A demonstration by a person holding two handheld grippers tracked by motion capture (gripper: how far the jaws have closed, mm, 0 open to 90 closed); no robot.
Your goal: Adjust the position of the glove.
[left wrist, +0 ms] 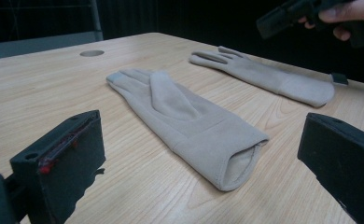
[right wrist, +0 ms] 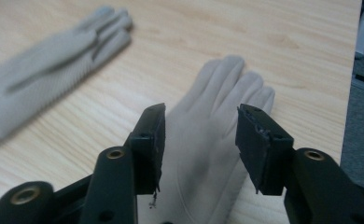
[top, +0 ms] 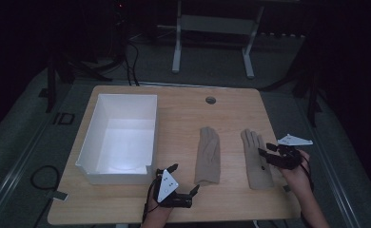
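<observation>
Two beige gloves flat on wooden table (top: 183,111): left glove (top: 208,155) at center, right glove (top: 257,159) toward 3 o'clock. Left gripper (top: 183,180) at 6 o'clock, jaws parted, empty. Right gripper (top: 268,154) above right glove, released. White box (top: 122,137) at 9 o'clock.

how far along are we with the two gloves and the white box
Nothing looks done: both beige fabric gloves, the left one and the right one, lie flat on the wooden table, and the white rectangular box holds nothing. In hand: the right gripper hangs open over the right glove; the left gripper sits open near the left glove's cuff. Any grasping or moving is left.
</observation>
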